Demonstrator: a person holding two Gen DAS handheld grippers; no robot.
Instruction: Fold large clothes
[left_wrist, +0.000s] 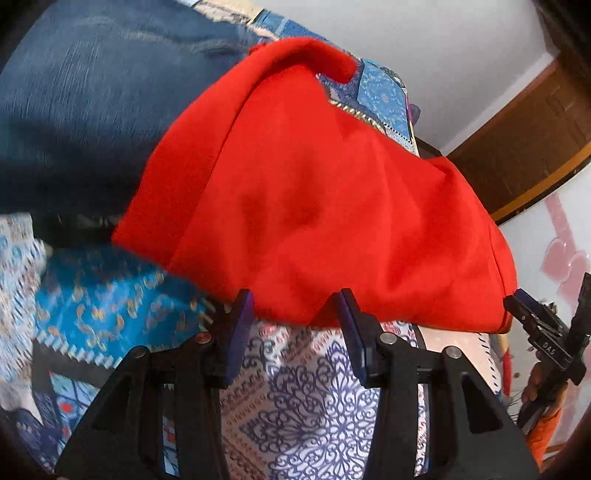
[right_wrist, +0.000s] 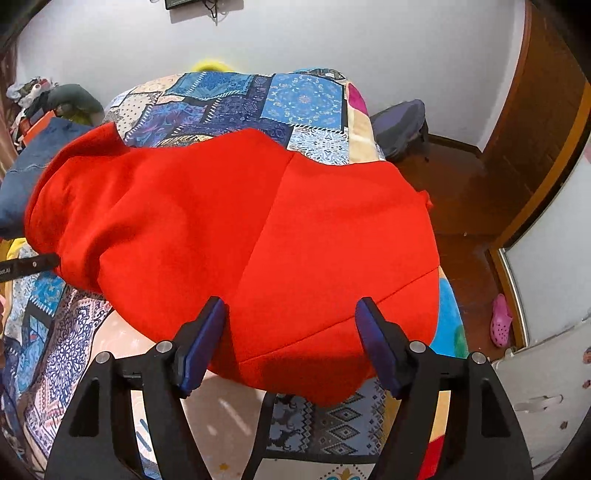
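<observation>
Lying on the patchwork bedspread (right_wrist: 306, 99), the red garment (right_wrist: 229, 229) sits free between both gaping hand-held grippers, left (left_wrist: 297, 314) and right (right_wrist: 291, 325)

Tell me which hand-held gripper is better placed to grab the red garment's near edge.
Probably right: the right hand-held gripper straddles the red garment hem, open. The left hand-held gripper sits just short of the edge.

Right claw (right_wrist: 290, 314) open over red garment (right_wrist: 229, 229), apparently untouched.

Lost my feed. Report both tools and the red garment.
Left tool open, nothing gripped. Right tool open over the hem, pads clear. Red garment lying on the patchwork bedspread. Jeans beside its far end.
</observation>
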